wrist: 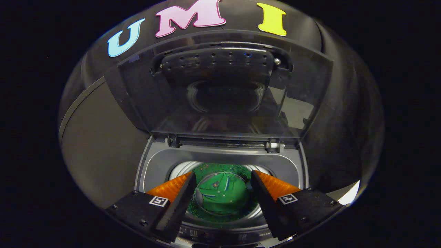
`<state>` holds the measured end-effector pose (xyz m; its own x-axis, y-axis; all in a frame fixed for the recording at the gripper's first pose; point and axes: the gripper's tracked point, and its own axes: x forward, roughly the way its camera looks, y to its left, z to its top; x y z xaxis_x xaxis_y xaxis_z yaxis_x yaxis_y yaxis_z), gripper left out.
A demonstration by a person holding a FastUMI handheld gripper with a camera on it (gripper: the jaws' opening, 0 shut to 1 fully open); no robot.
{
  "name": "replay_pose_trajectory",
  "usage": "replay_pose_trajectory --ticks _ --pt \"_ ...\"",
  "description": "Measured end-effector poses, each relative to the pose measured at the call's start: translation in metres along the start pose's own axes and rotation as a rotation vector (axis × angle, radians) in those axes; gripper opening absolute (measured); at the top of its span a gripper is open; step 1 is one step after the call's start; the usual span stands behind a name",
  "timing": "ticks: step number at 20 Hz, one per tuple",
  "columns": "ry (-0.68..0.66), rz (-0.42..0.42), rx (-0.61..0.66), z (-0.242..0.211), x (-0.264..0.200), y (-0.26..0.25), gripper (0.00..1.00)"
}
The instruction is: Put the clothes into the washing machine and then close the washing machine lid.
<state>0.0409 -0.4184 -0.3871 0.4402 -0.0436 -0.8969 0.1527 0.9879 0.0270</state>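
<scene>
Dark booth: the washer's lid [224, 93] stands upright beyond the jaws [223, 182], which hang released and empty over the shirt [222, 194] in the drum.

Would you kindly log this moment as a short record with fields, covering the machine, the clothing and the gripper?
washing machine: top-loader, opening exposed
lid: raised, transparent, standing upright behind the drum
green garment: lying inside the drum, seen between the fingers
gripper: open, holding nothing, poised above the drum
task stage: clothes in, lid not yet closed

A dark booth wall [344, 113] surrounds the scene.
</scene>
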Motion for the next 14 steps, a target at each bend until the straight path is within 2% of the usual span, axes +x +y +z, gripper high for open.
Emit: replay_pose_trajectory --ticks 4,9,11,13,14 --pt "-0.196 0.004 -0.094 0.074 -0.038 0.013 0.99" --pt "-0.476 -0.017 -0.067 0.222 -0.061 0.021 0.99" --pt "-0.47 -0.036 -0.046 0.252 -0.045 0.018 0.98" --pt "-0.311 -0.097 -0.074 0.232 -0.006 0.008 0.99" --pt "-0.283 -0.055 -0.033 0.228 -0.007 0.01 0.99"
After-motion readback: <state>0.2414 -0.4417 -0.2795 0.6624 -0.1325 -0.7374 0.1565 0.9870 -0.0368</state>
